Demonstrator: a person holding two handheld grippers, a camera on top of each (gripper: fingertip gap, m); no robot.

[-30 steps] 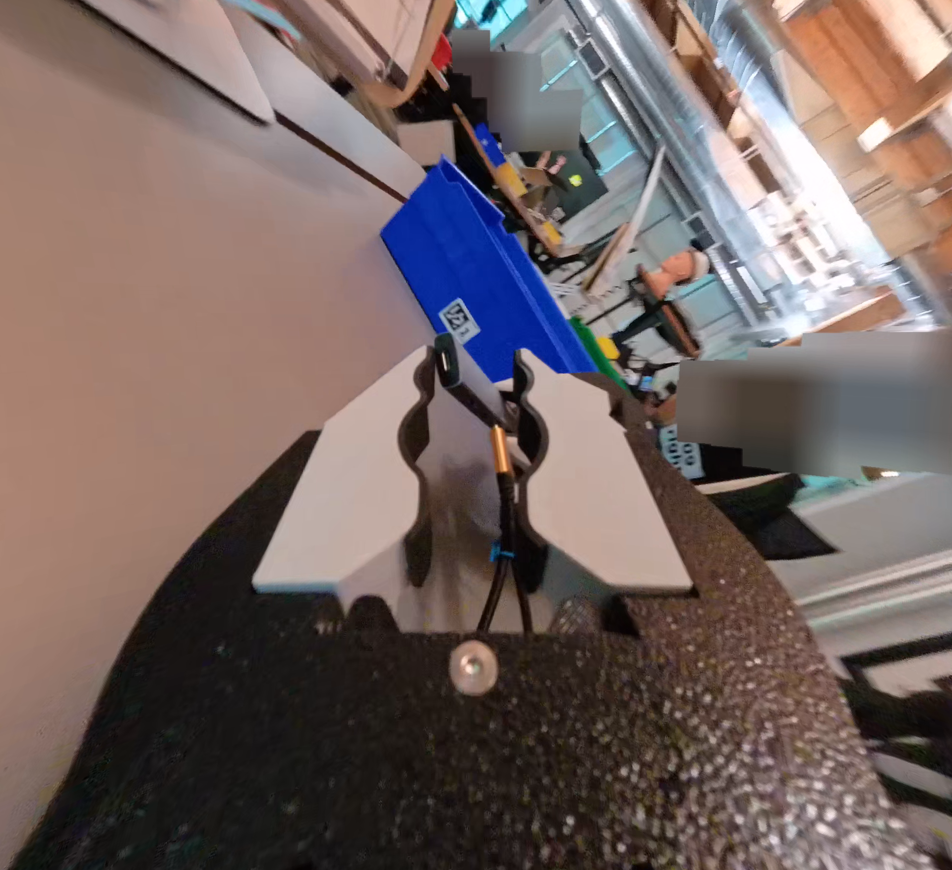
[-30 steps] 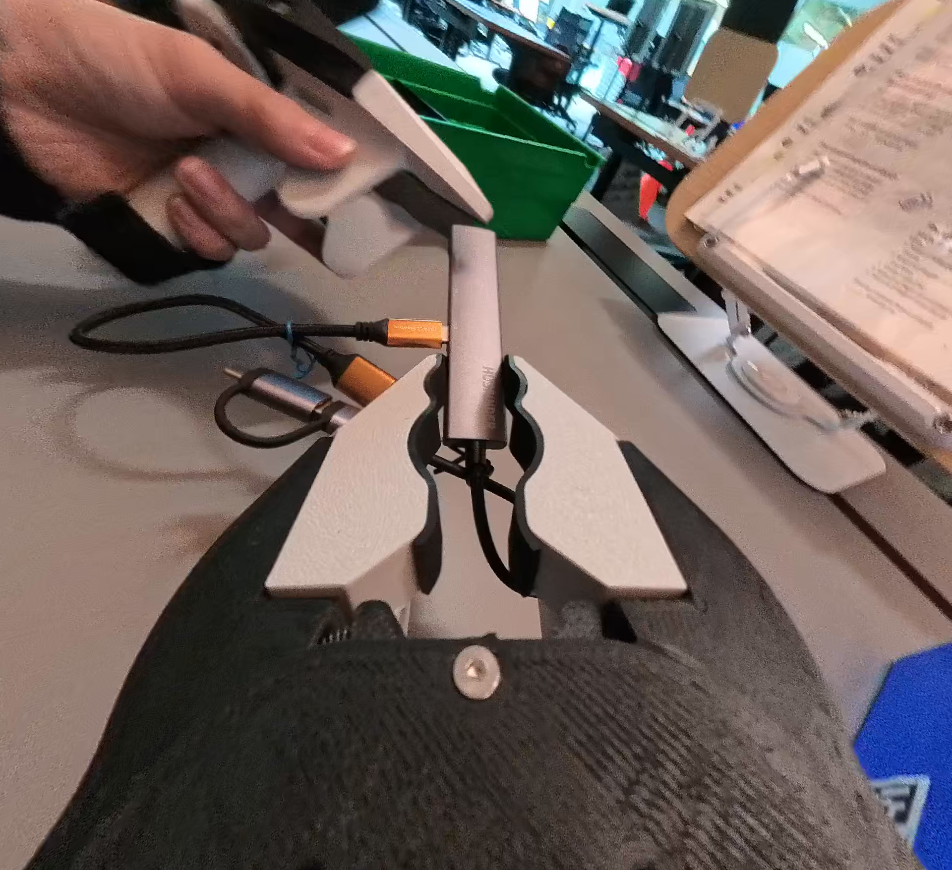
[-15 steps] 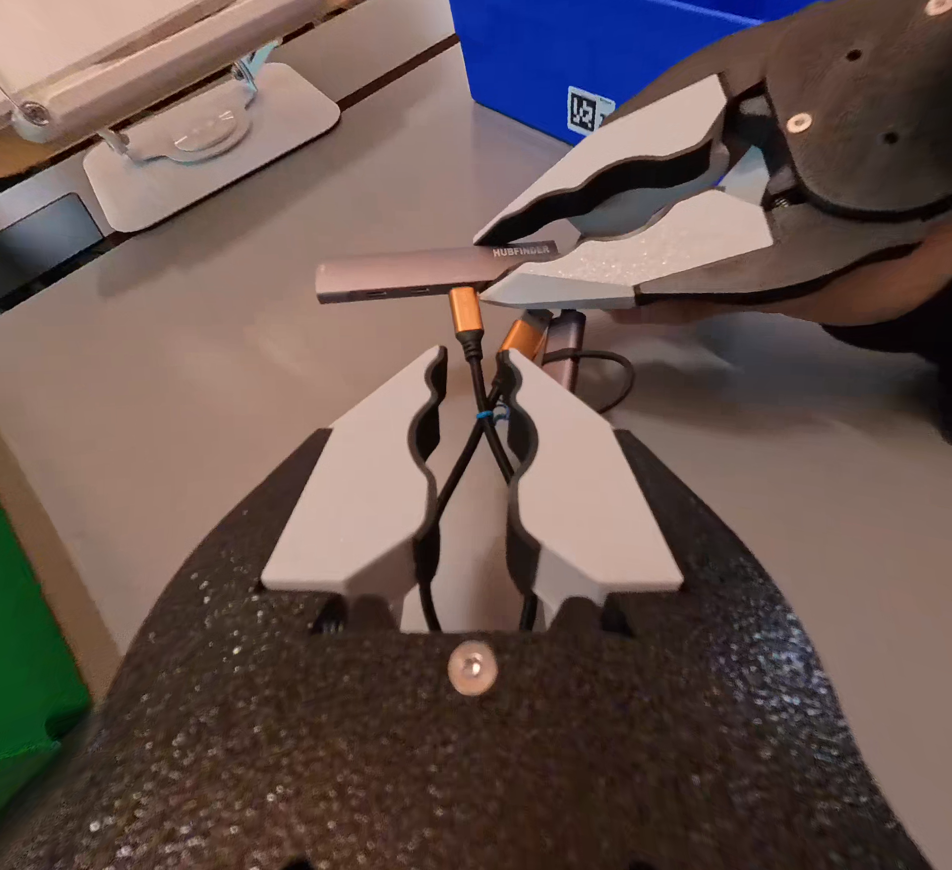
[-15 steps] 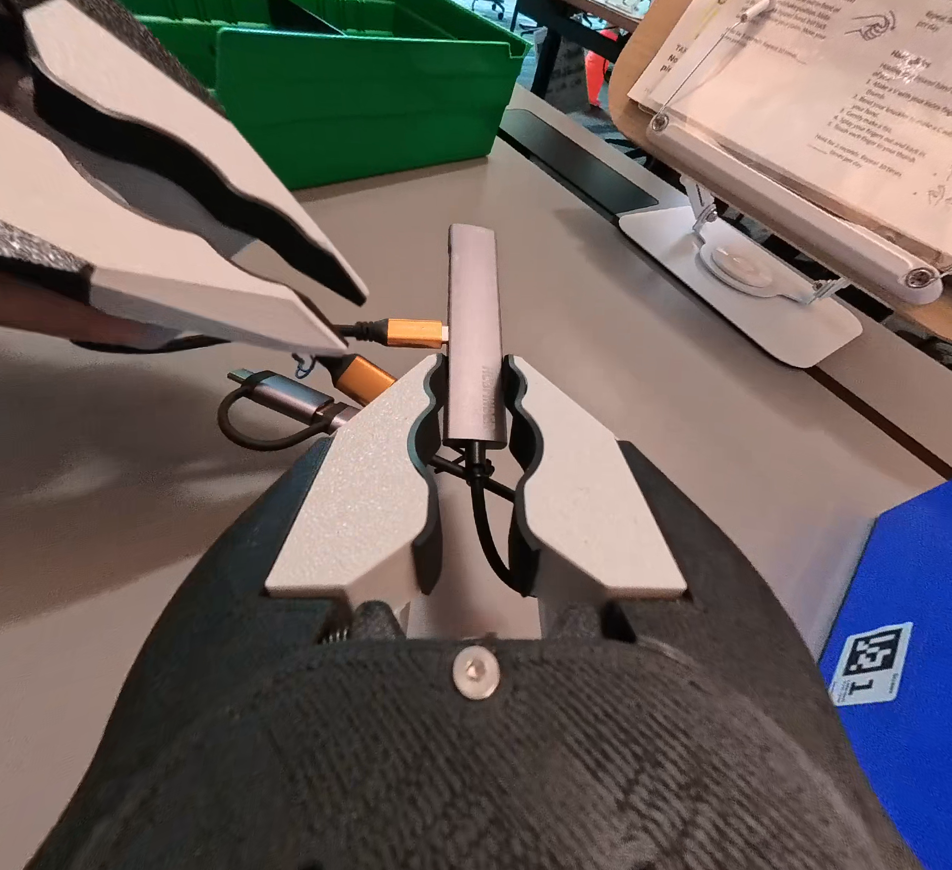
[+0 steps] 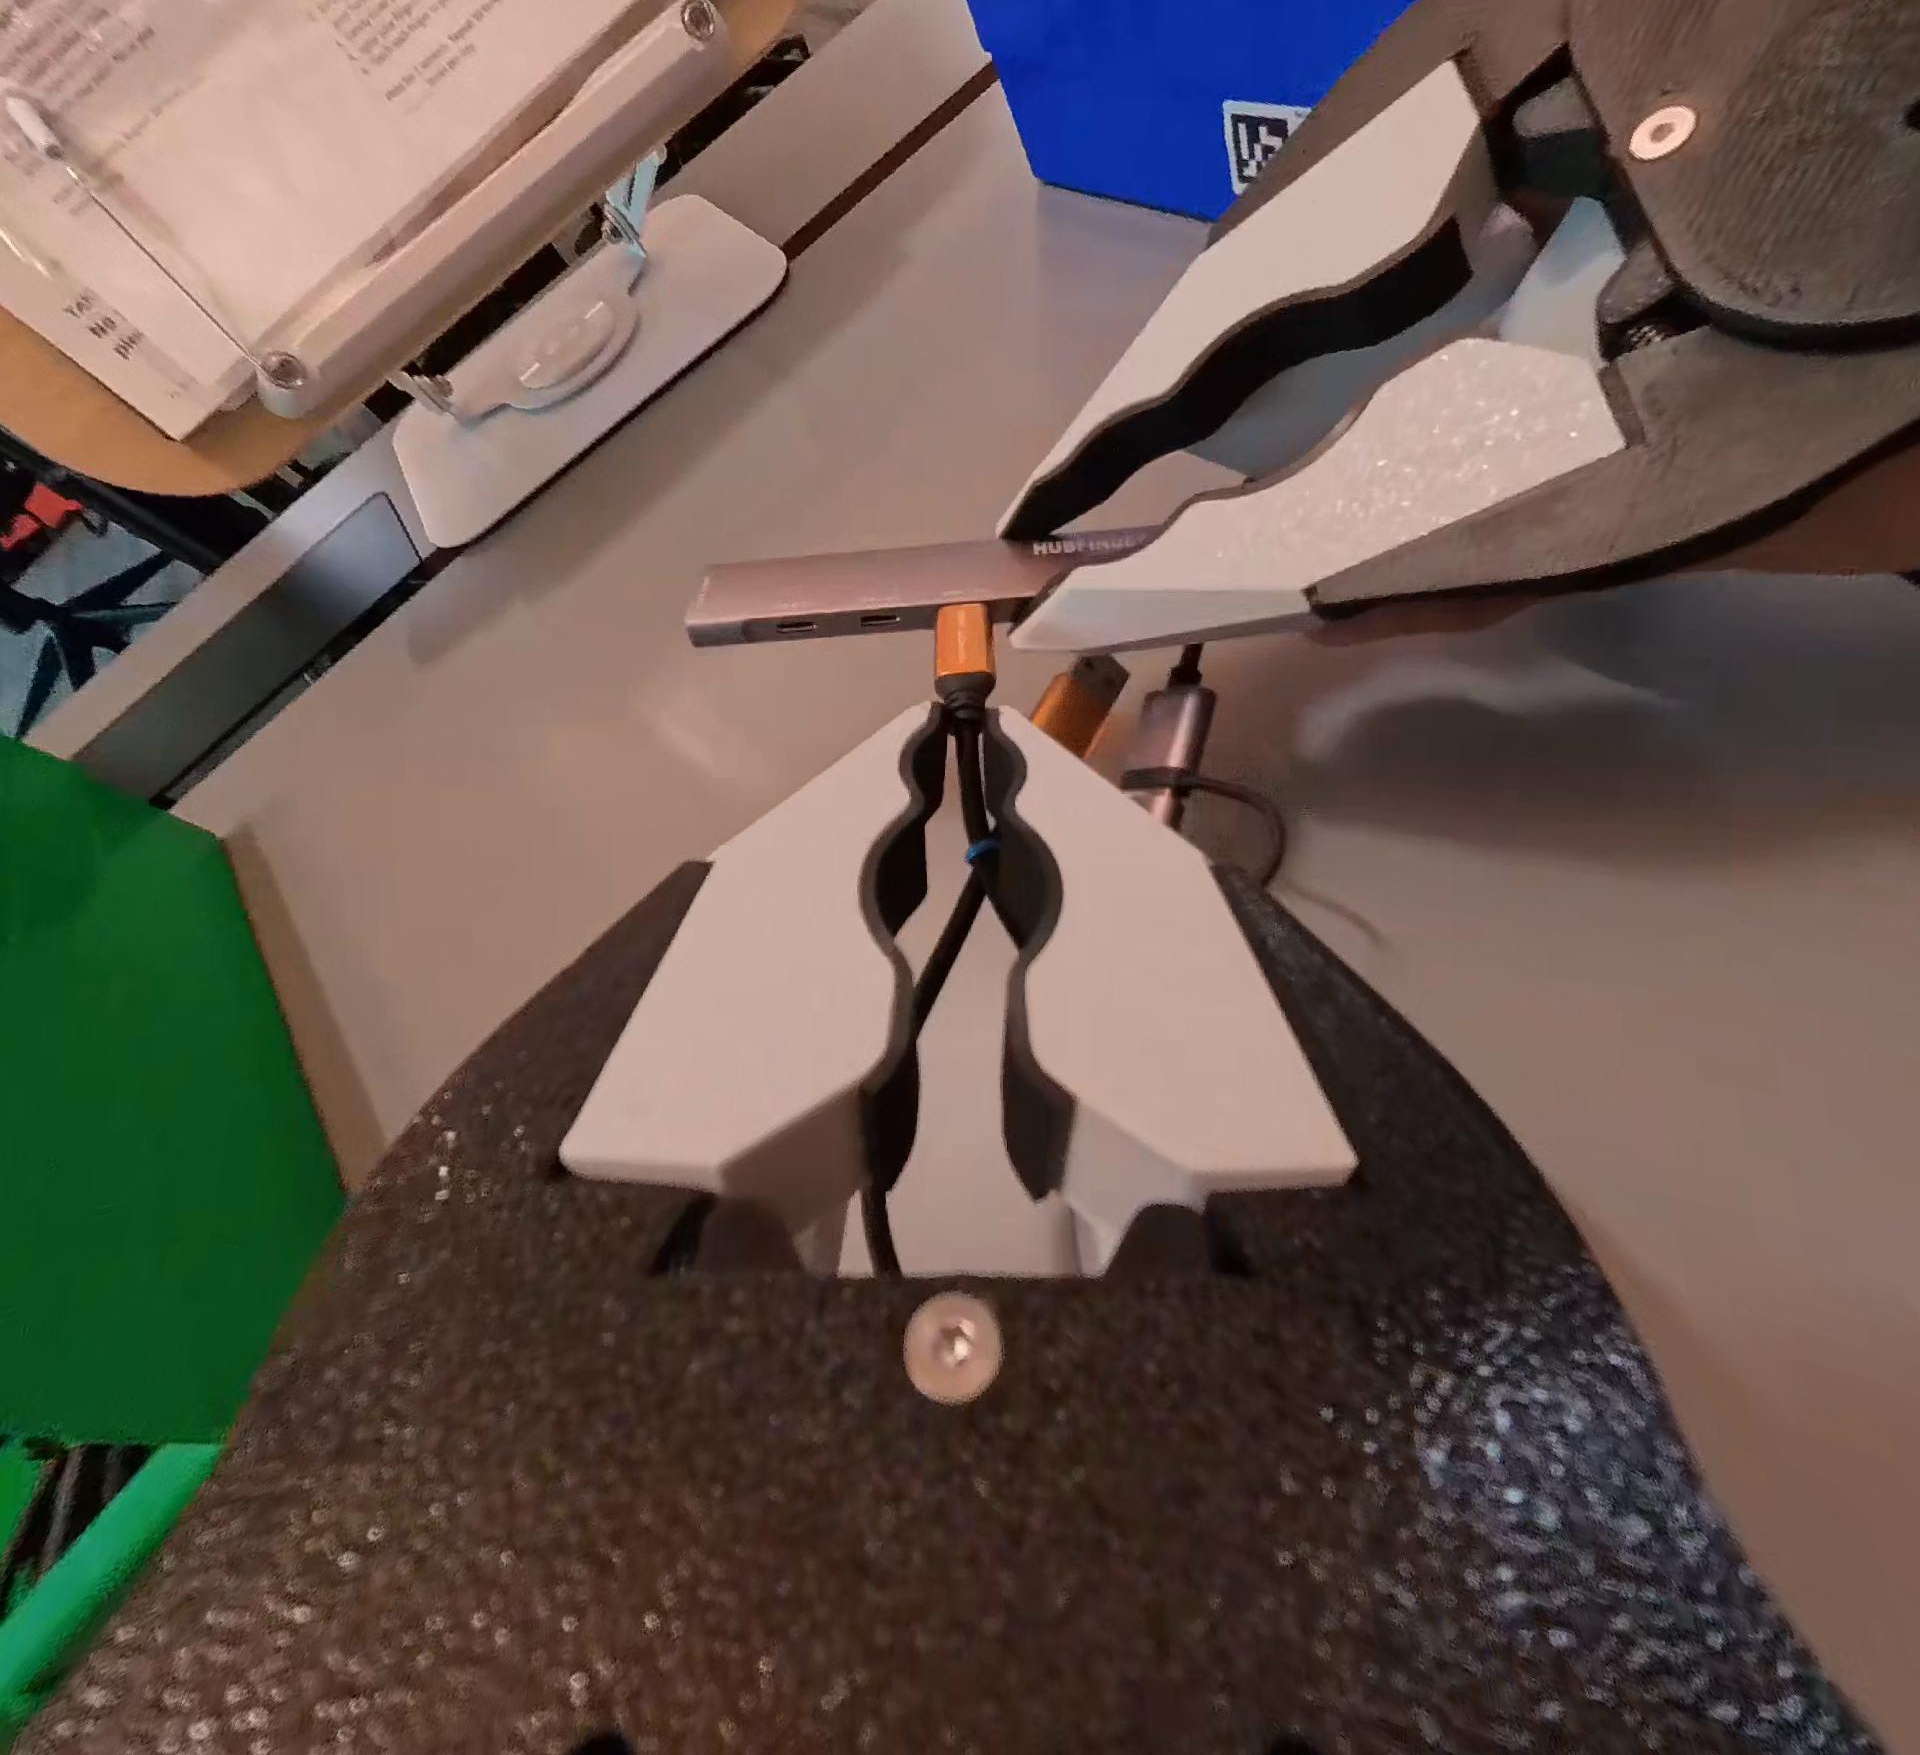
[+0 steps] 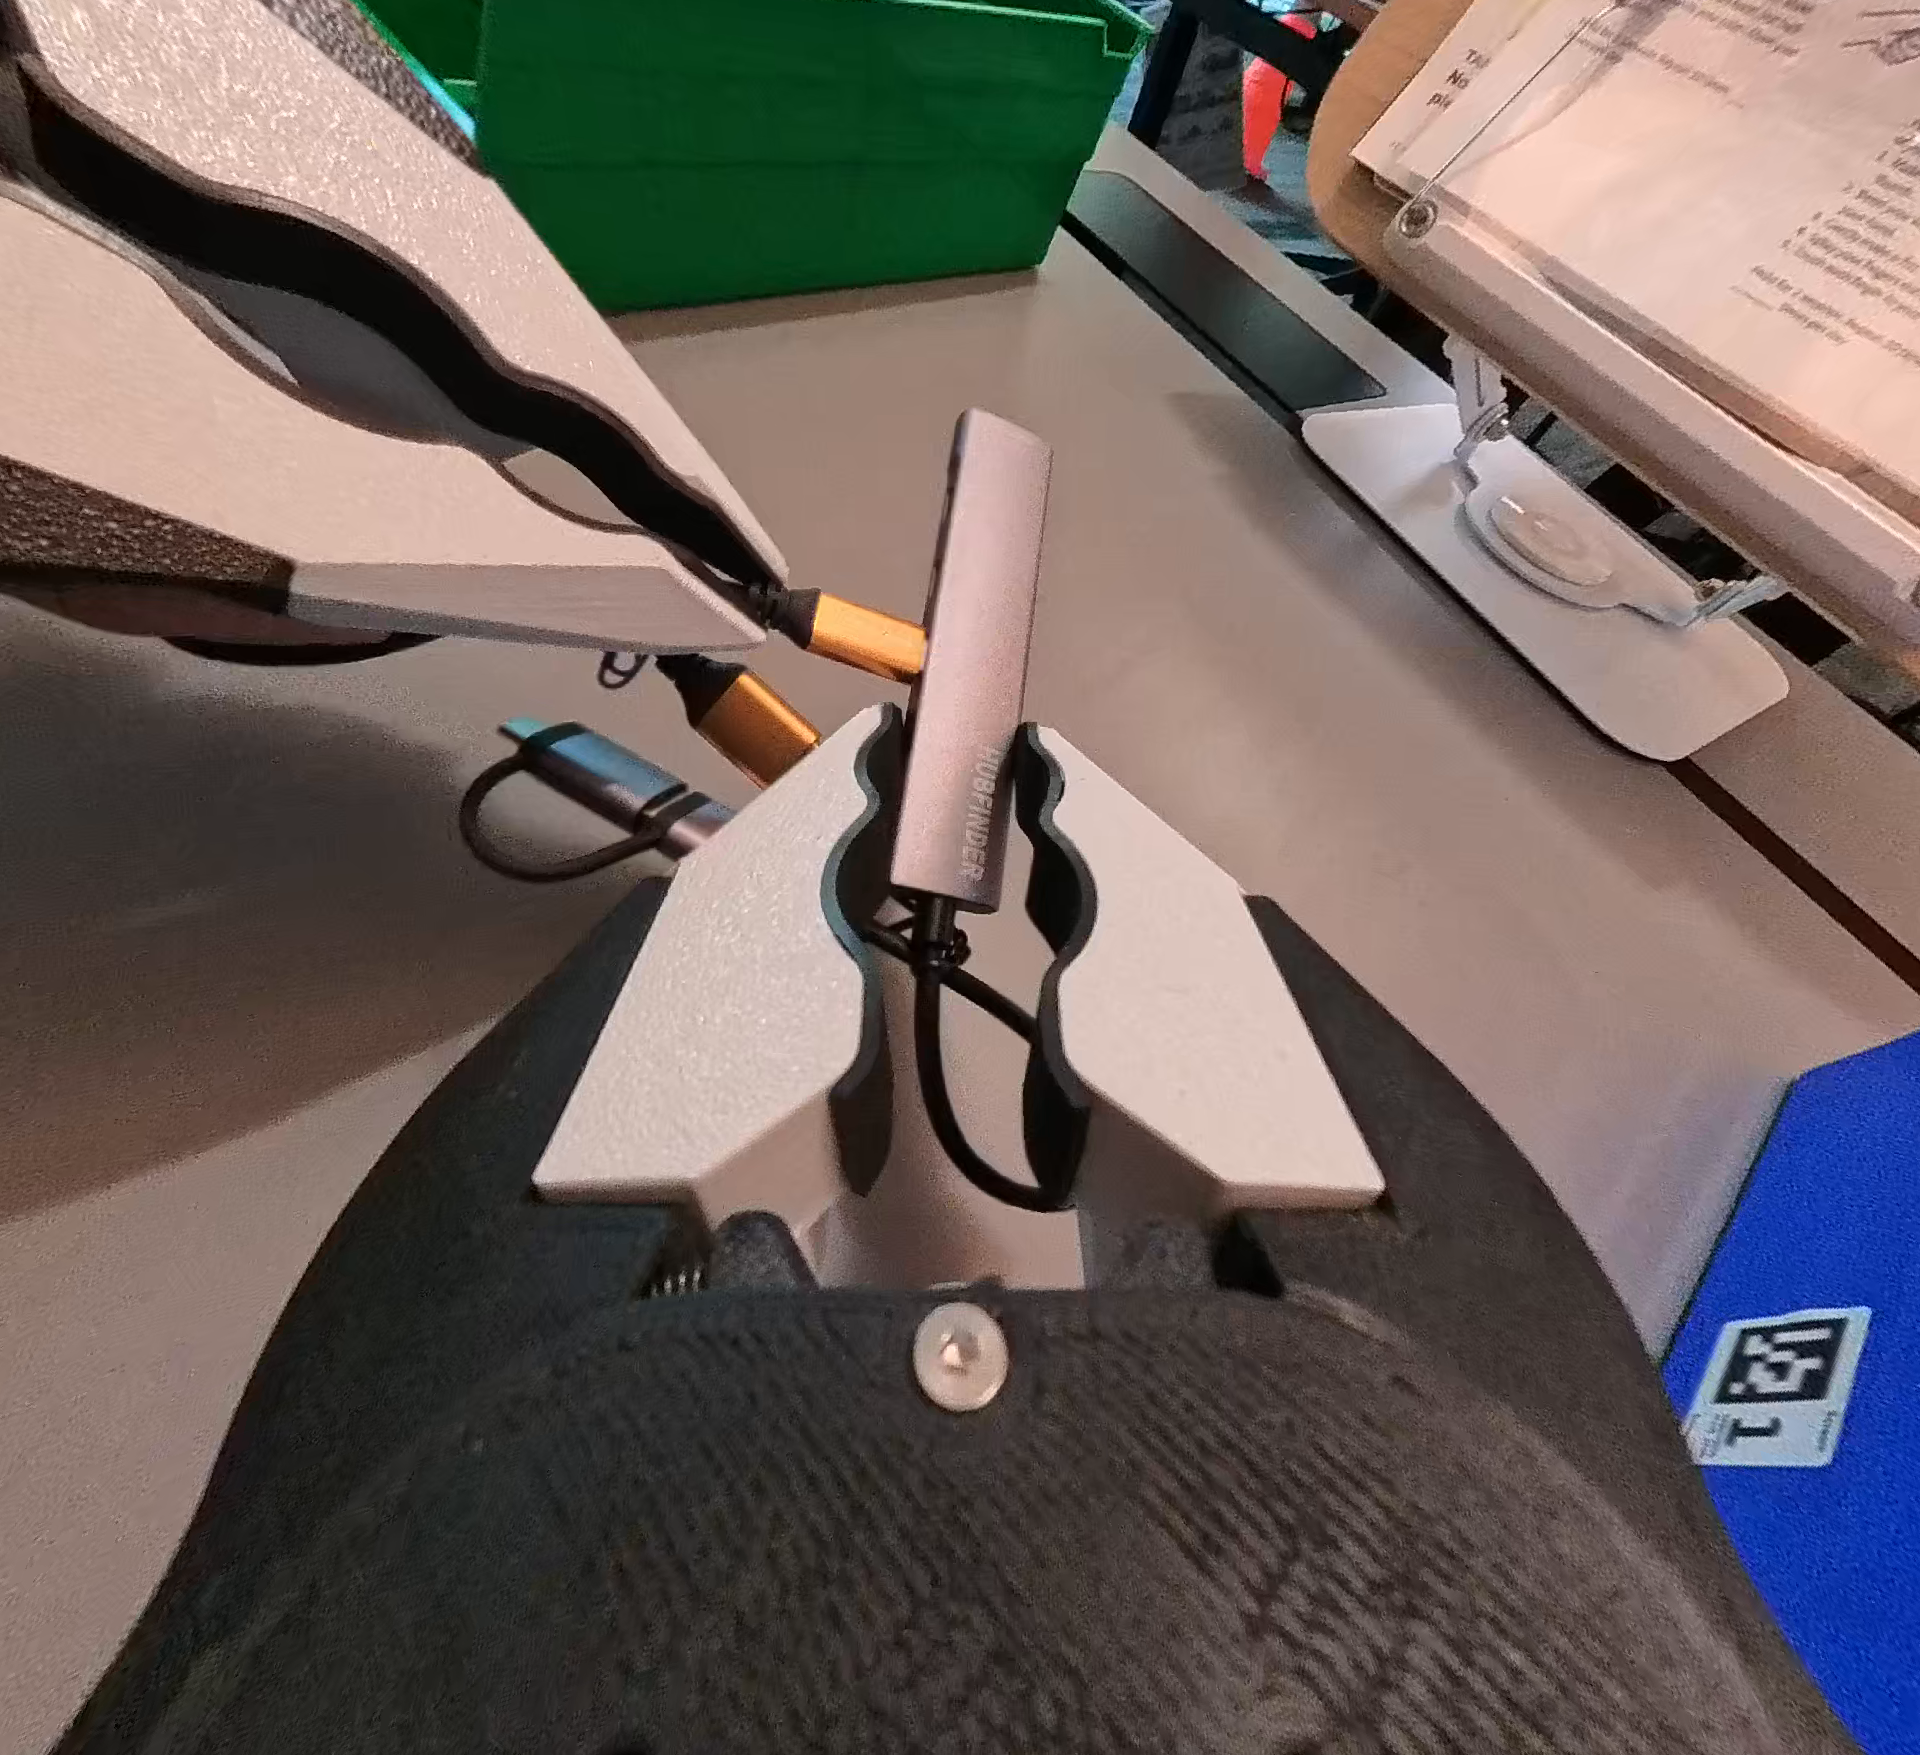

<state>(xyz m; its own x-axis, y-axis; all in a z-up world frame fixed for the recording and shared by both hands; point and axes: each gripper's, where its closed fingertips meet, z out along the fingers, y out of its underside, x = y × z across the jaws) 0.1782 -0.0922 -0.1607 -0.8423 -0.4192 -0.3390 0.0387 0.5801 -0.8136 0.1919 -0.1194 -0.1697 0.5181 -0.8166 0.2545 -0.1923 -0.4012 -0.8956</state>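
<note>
Green bin [image 5: 135,1082] sat lower left of left wrist view. Left gripper [image 5: 961,718], frame centre, clamped on black cable [image 5: 971,801] just behind orange plug [image 5: 964,651]; plug seated in grey hub [image 5: 873,578]. Right gripper [image 6: 951,749] clamped on hub, above worktop [image 5: 540,770]. Blue bin [image 5: 1195,12] upper right.

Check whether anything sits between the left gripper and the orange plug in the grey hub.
Nothing visible does. The left gripper is shut on the black cable just behind the orange plug, which sits in the grey hub held by the right gripper.
</note>
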